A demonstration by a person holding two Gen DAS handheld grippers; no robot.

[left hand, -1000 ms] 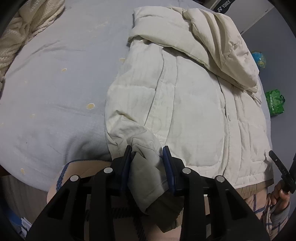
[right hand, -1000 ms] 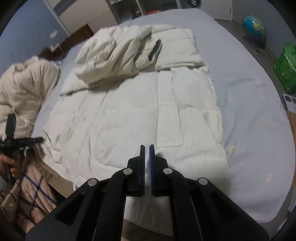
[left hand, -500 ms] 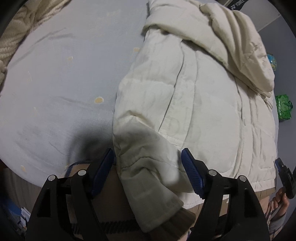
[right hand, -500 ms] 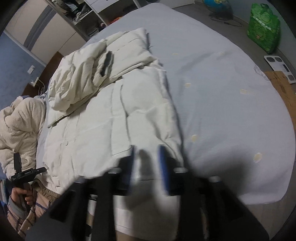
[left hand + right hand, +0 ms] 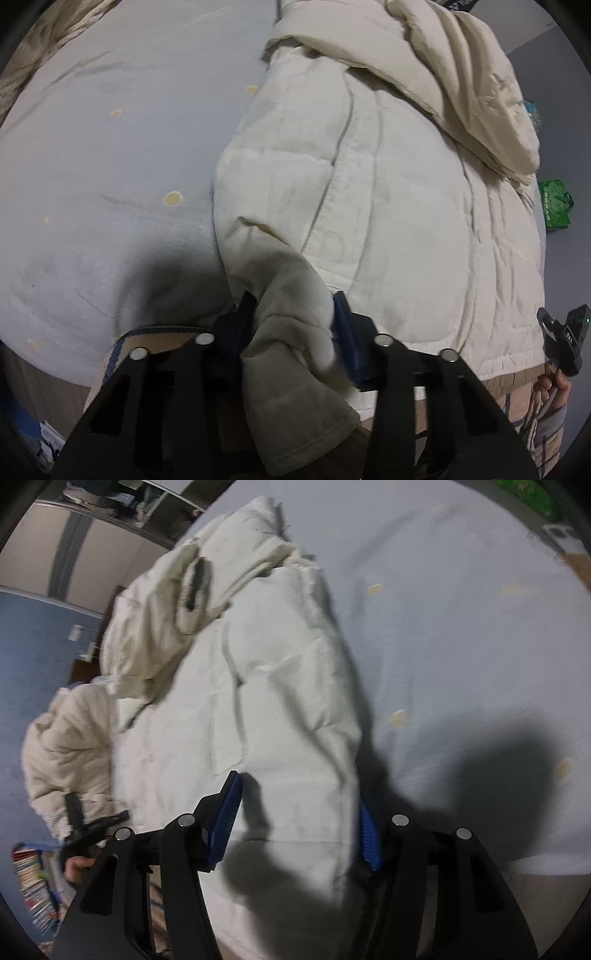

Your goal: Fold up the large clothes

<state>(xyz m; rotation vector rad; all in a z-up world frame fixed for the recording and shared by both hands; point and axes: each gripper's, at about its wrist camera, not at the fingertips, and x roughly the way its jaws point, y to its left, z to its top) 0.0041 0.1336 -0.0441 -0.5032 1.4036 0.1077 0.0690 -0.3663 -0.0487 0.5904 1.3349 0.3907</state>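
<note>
Cream jacket (image 5: 388, 221) sleeve pinched in downward-tilted left claw (image 5: 295, 332), right claw (image 5: 295, 819) apparently straddling hem, unclamped.

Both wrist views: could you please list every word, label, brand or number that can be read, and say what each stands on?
No text can be read in full.
Black strip at the top edge of the left wrist view: white lettering, cut off by the frame, unreadable.
Green bag: printed pattern, too blurred to read.
Book spines at the lower left of the right wrist view: too small and blurred.
</note>
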